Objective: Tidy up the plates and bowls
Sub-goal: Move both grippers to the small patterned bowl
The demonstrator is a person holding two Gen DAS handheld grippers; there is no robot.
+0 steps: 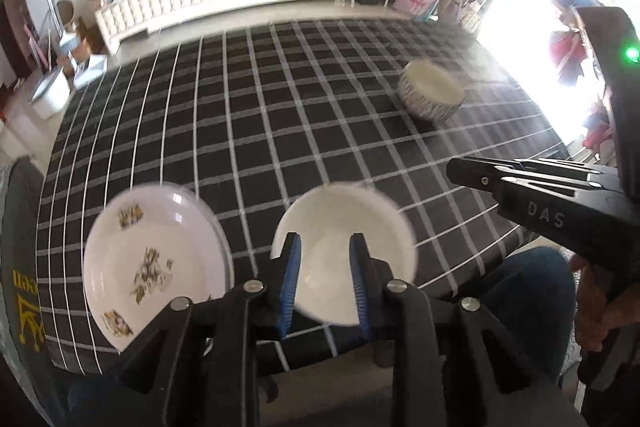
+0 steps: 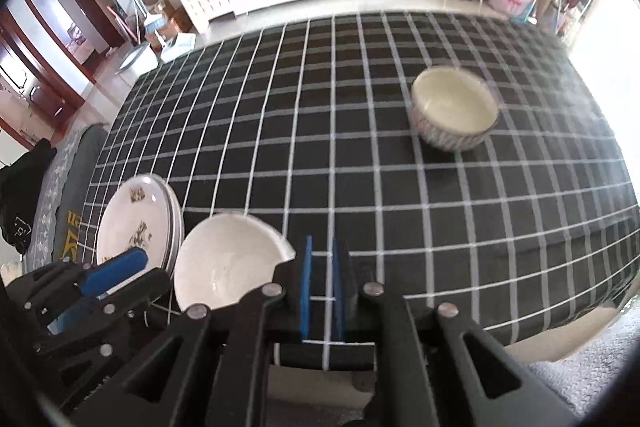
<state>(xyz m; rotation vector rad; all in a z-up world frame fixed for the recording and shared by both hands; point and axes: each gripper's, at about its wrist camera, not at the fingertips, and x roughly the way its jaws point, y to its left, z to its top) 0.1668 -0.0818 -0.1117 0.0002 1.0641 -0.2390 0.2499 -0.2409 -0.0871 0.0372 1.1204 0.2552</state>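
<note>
Hovering above the plain white bowl (image 1: 340, 219), the left gripper (image 1: 325, 239) is standing with its jaws spread and pinching nothing. The right gripper (image 2: 322, 243) is sitting just right of that bowl, jaws all but pressed together and empty. The flowered plate stack (image 1: 156, 247) is lying just left of the bowl, nearly touching it. The patterned bowl (image 1: 432, 95) is waiting well beyond the bowl and to its right on the checked tablecloth (image 1: 280, 107).

Judging by the task, the bowls are probably getting nested next. The grip should be taking one rim wall squarely between the pads, lifting level and clearing the plates. "DAS" is showing on the right gripper's body; yellow lettering far left of the bowl is too cut off to read.
</note>
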